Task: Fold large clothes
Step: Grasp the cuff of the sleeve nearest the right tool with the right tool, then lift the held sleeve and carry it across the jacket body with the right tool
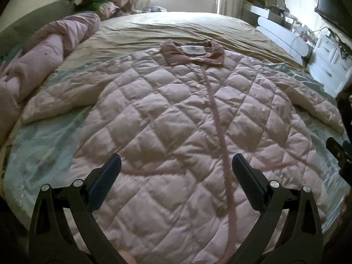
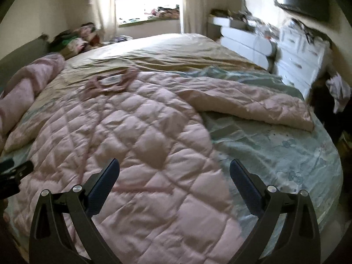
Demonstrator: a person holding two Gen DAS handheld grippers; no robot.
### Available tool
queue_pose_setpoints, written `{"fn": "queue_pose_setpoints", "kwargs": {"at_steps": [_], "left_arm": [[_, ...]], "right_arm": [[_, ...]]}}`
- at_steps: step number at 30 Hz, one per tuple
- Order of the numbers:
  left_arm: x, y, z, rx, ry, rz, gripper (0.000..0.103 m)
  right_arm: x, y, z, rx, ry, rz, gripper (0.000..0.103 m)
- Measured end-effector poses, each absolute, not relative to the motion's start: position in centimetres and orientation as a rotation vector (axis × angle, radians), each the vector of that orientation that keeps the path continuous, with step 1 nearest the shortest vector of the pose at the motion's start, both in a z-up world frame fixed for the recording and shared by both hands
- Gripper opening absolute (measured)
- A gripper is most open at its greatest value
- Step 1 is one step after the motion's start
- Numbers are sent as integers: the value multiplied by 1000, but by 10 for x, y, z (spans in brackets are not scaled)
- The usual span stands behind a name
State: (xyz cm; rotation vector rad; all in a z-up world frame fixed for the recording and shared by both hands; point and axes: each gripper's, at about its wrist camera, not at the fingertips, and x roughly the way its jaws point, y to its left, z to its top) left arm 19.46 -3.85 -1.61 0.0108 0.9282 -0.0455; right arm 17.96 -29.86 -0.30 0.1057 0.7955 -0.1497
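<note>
A large pink quilted coat (image 1: 176, 121) lies flat, front up, on the bed, its brown collar (image 1: 193, 52) at the far end and both sleeves spread out to the sides. My left gripper (image 1: 176, 160) is open and empty above the coat's lower front. The coat also shows in the right wrist view (image 2: 136, 136), with its right sleeve (image 2: 253, 103) stretched across the sheet. My right gripper (image 2: 173, 165) is open and empty over the coat's lower right edge. The left gripper's body (image 2: 13, 171) shows at the left edge of the right wrist view.
The bed has a light blue patterned sheet (image 2: 275, 154) and a tan sheet (image 1: 176, 26) beyond. A rolled pink blanket (image 1: 44, 50) lies along the left side. White drawers (image 2: 297, 50) and a cluttered shelf stand to the right. A window (image 2: 147, 0) is behind.
</note>
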Motion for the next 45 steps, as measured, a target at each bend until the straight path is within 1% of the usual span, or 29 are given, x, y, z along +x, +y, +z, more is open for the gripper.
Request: {"fn": "queue_pose_setpoints", "kwargs": {"at_steps": [7, 11, 20, 23, 28, 37, 38, 39, 40, 41, 42, 43, 44, 45], "left_arm": [[231, -58, -13, 68, 911, -54, 94], [250, -65, -14, 56, 918, -68, 94], [284, -80, -29, 79, 933, -52, 94], [294, -82, -33, 81, 941, -34, 94], [306, -80, -40, 63, 956, -10, 94], [314, -77, -46, 64, 965, 12, 94], [315, -75, -46, 57, 966, 11, 94], [315, -74, -46, 54, 965, 14, 94], [316, -72, -46, 50, 967, 14, 94], [317, -71, -46, 51, 967, 16, 94], [317, -69, -45, 53, 967, 18, 94], [318, -68, -45, 54, 964, 17, 94], [318, -66, -44, 55, 962, 19, 94], [318, -65, -44, 55, 962, 21, 94]], "right_arm": [[216, -369, -15, 261, 846, -246, 99], [232, -414, -26, 336, 860, -329, 99], [260, -535, -61, 546, 881, -566, 99], [265, -563, -75, 580, 890, -637, 99], [270, -605, -99, 730, 894, -680, 99], [282, -643, -115, 891, 789, -683, 99], [283, -643, -114, 894, 773, -675, 96], [286, -646, -114, 895, 752, -657, 91], [288, -648, -113, 893, 748, -654, 72], [291, -651, -112, 890, 740, -644, 66], [292, -654, -111, 898, 736, -648, 64], [292, -657, -110, 911, 728, -648, 59], [291, -659, -109, 928, 711, -644, 51], [291, -661, -107, 932, 703, -639, 46]]}}
